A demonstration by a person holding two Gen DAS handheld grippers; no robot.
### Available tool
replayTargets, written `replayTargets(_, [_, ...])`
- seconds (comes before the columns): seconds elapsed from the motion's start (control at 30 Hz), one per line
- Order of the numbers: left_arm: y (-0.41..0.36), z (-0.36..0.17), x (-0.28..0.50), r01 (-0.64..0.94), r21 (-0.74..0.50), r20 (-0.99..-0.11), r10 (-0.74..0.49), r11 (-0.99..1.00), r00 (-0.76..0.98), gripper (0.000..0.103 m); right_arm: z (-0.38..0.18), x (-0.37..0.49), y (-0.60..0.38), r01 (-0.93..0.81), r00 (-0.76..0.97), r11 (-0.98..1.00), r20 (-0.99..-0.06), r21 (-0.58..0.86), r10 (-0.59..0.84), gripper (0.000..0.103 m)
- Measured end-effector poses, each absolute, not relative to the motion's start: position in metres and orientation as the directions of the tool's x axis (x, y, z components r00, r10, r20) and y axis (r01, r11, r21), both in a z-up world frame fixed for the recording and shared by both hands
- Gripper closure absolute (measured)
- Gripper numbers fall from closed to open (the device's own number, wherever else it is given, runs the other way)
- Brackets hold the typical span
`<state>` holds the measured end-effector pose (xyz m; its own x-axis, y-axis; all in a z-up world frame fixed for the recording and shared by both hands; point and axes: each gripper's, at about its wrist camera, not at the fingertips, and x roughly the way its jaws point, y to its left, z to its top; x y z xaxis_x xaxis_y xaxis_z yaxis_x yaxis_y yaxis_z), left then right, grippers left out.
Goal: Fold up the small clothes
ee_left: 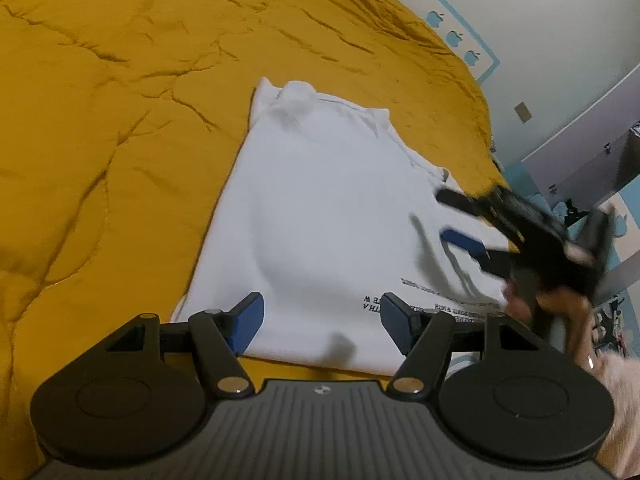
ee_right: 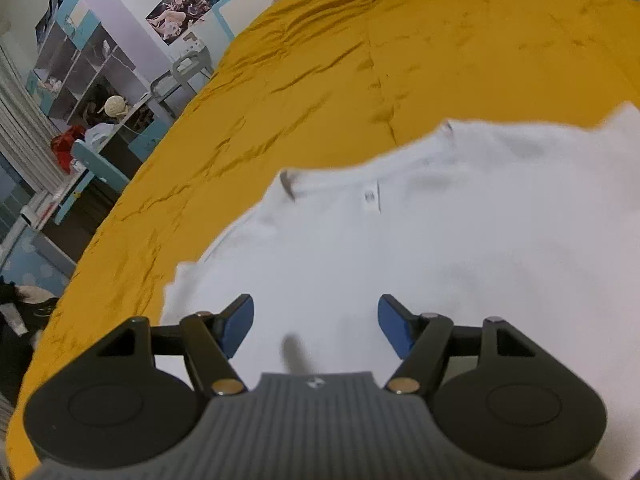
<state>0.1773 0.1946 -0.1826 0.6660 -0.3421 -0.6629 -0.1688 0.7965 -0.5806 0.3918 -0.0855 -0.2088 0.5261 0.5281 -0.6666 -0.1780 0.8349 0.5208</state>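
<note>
A white T-shirt lies flat on a mustard-yellow bedspread, sides folded in, with black printed text near its right hem. My left gripper is open and empty, hovering over the shirt's near edge. My right gripper shows in the left wrist view at the shirt's right side, open, blurred by motion. In the right wrist view the right gripper is open and empty just above the shirt, whose neck label lies ahead.
The bedspread fills most of both views. The bed's edge runs along the left in the right wrist view, with shelves, a chair and a desk beyond. A wall with blue stickers stands behind the bed.
</note>
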Motion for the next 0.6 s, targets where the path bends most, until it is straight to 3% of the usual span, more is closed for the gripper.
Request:
replayTargets(0.4, [0.19, -0.172, 0.166, -0.181, -0.575, -0.676, -0.338, 0.798, 0.655, 0.025, -0.192, 0.299, -0.102, -0.232, 0.427, 0.833, -0.717, 0.503, 0.552, 0.037])
replayTargets(0.6, [0.185, -0.168, 0.158, -0.167, -0.575, -0.675, -0.349, 0.801, 0.65, 0.025, -0.198, 0.259, -0.111, -0.163, 0.382, 0.83, -0.741, 0.534, 0.552, 0.037])
